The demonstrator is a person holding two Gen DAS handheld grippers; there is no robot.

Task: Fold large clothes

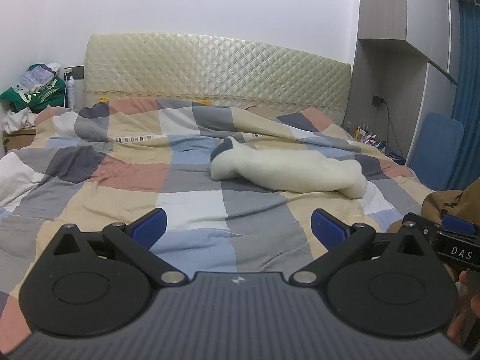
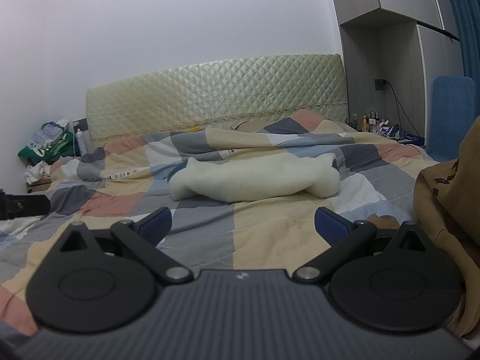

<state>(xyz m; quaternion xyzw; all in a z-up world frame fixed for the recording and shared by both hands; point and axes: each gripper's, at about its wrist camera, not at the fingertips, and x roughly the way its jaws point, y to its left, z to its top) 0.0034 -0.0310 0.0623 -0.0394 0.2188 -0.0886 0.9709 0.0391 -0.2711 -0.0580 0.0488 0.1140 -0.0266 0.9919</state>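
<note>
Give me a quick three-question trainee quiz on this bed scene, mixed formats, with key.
1. True or false: the cream fleece garment lies bundled on the checked duvet, beyond both grippers.
2. What does the right gripper hold? A) the fleece B) nothing C) the duvet
3. Fill in: the brown garment sits at the ___ edge of both views.

Key
1. True
2. B; its jaws stand wide open, as do those of the left gripper.
3. Right
</note>
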